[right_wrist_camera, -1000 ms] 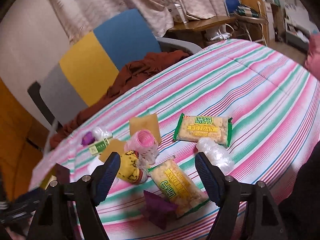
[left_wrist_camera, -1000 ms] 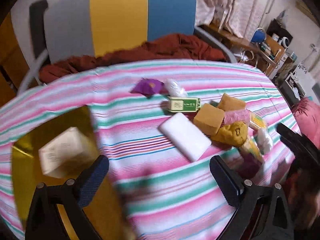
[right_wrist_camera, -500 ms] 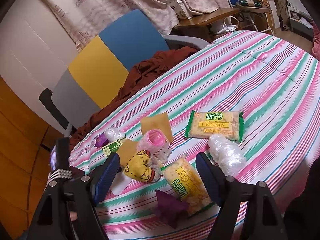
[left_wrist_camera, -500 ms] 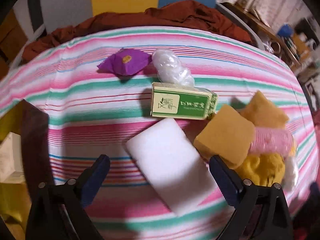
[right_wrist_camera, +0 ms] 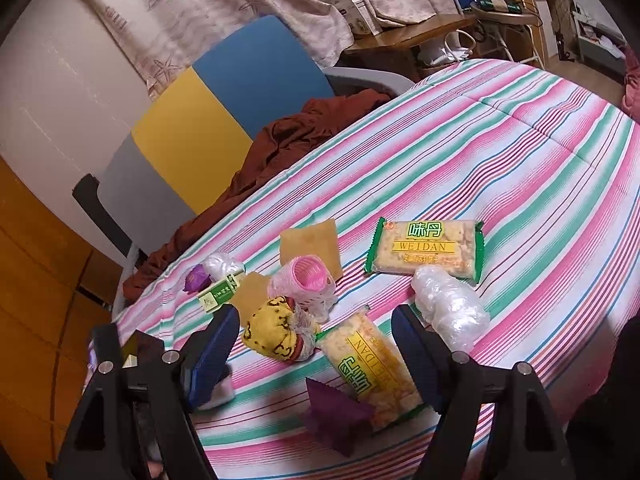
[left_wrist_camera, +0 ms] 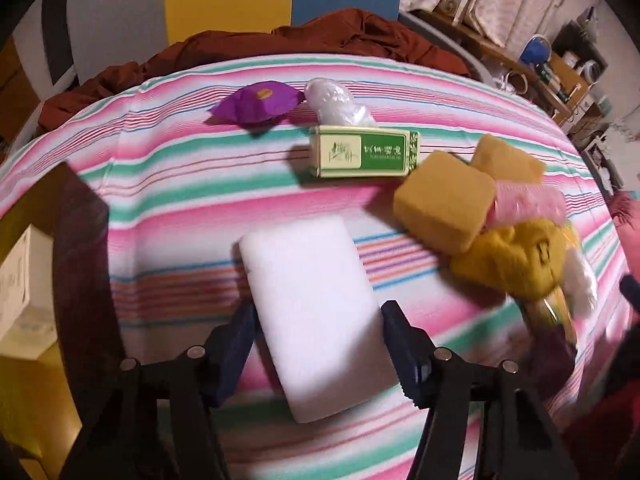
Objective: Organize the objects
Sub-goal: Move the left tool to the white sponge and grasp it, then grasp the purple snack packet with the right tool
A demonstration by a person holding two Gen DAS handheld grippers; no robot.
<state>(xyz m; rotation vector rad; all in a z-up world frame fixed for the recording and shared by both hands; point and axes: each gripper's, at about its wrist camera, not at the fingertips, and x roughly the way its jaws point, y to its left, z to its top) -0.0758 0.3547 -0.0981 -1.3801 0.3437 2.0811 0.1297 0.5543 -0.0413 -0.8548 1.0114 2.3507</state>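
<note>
A: The left gripper [left_wrist_camera: 316,326] was down over the white block [left_wrist_camera: 310,312], its jaws closing with the block between them. The pads looked to be at the block's two long edges; whether they already pressed I couldn't tell.

B: Which way did the block run?

A: Its long axis ran from near to far, tilted slightly left at the far end, so the jaws spanned the short width. It lay flat on the striped cloth [left_wrist_camera: 180,184] covering the desk, straight ahead of that gripper.

B: And the right gripper [right_wrist_camera: 316,340]?

A: Jaws apart, holding nothing, hovering over a yellow cloth bundle [right_wrist_camera: 276,334] and a snack packet [right_wrist_camera: 368,368]. The left one was plainly nearer the block, which showed only as a white corner at the far left of the right view.

B: Anything crowding it?

A: A green box [left_wrist_camera: 364,152] just beyond, a tan sponge [left_wrist_camera: 444,204] to the far right, apart from the block. To the left sat a yellow bin [left_wrist_camera: 36,384] with a pale carton [left_wrist_camera: 18,280] inside, likely the destination.

B: The room?

A: A chair with grey, yellow and blue panels [right_wrist_camera: 208,128], rust-red fabric [right_wrist_camera: 288,136] on it, curtains behind.
</note>
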